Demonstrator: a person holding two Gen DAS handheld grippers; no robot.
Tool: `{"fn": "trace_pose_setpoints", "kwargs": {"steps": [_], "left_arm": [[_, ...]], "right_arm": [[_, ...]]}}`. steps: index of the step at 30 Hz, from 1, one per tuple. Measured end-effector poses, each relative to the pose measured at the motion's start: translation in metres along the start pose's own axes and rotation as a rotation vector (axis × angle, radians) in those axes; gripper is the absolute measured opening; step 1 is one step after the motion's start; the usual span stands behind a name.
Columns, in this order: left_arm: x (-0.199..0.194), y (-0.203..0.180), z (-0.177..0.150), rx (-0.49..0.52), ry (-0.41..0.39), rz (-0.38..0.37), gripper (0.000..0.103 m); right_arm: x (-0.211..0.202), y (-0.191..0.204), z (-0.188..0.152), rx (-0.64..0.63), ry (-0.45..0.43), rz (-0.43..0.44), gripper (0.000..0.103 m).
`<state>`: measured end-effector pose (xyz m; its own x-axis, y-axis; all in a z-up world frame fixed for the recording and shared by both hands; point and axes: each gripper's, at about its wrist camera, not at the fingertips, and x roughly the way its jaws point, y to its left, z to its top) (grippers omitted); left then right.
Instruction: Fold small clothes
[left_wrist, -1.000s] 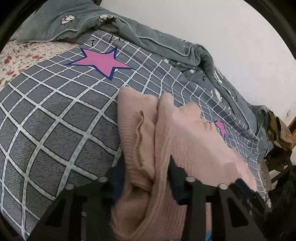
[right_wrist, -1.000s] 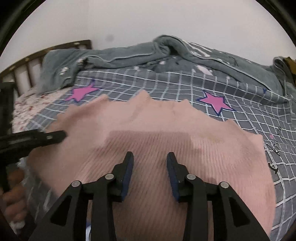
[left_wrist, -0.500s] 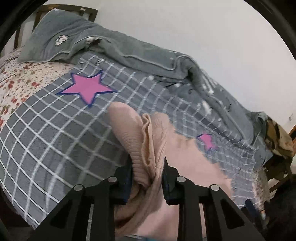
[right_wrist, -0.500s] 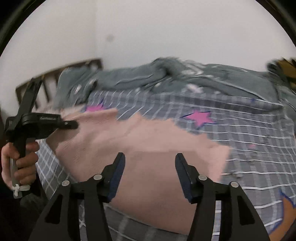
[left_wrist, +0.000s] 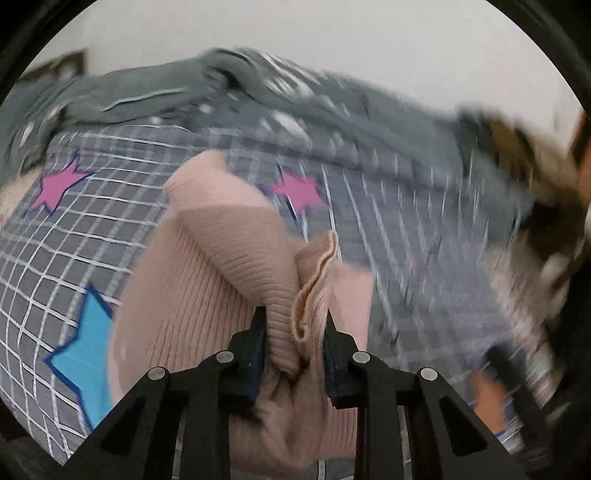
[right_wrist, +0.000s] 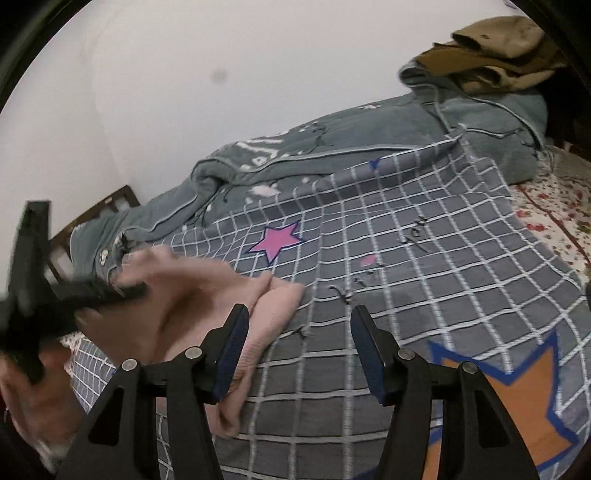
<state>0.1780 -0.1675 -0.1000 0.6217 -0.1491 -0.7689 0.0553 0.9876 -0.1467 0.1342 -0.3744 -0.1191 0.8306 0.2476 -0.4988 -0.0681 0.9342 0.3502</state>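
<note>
On a bed (right_wrist: 424, 280) with a grey checked cover, the pink sweater (left_wrist: 207, 288) lies bunched. The left tool (left_wrist: 293, 354) pinches its gathered ribbed edge; the right tool (right_wrist: 299, 347) gapes empty. Folding seems barely half done, though blur obscures it.

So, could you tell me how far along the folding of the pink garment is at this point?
Partly done: the pink knit garment already lies doubled over on the checked bedspread. In hand: the left gripper is shut on a bunched ribbed edge. The right gripper is open, holding nothing. Left: laying that edge down and smoothing the folded garment.
</note>
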Motion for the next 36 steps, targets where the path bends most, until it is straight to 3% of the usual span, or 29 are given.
{"fn": "trace_pose_setpoints", "kwargs": {"steps": [3,6,9,12,17,23,28,34,36], "left_arm": [[0.007,-0.023,-0.019,0.123,-0.034,0.051,0.031],[-0.006,-0.020,-0.021,0.151,-0.055,-0.061,0.044],[-0.018,0.003,-0.014,0.092,-0.050,-0.169,0.058],[-0.031,0.030,-0.013,0.028,-0.072,-0.247,0.063],[-0.042,0.083,-0.006,-0.047,-0.154,-0.213,0.067],[-0.027,0.136,0.013,-0.050,-0.197,-0.025,0.067],[-0.007,0.159,0.024,-0.065,-0.206,-0.022,0.067],[0.008,0.182,-0.004,-0.093,-0.264,-0.075,0.070],[0.024,0.195,-0.011,-0.134,-0.181,-0.104,0.070]], "right_arm": [[-0.002,-0.008,0.000,0.007,0.009,0.000,0.057],[0.000,-0.010,-0.001,0.004,0.020,0.001,0.057],[0.005,-0.007,-0.002,0.005,0.034,0.019,0.057],[0.013,0.002,-0.003,0.010,0.055,0.049,0.057],[0.033,0.027,-0.008,-0.011,0.104,0.114,0.057],[0.052,0.050,-0.011,0.023,0.159,0.252,0.057],[0.076,0.059,-0.009,0.146,0.175,0.318,0.057],[0.098,0.081,-0.018,0.116,0.195,0.216,0.056],[0.097,0.092,-0.020,0.054,0.177,0.153,0.039]]}}
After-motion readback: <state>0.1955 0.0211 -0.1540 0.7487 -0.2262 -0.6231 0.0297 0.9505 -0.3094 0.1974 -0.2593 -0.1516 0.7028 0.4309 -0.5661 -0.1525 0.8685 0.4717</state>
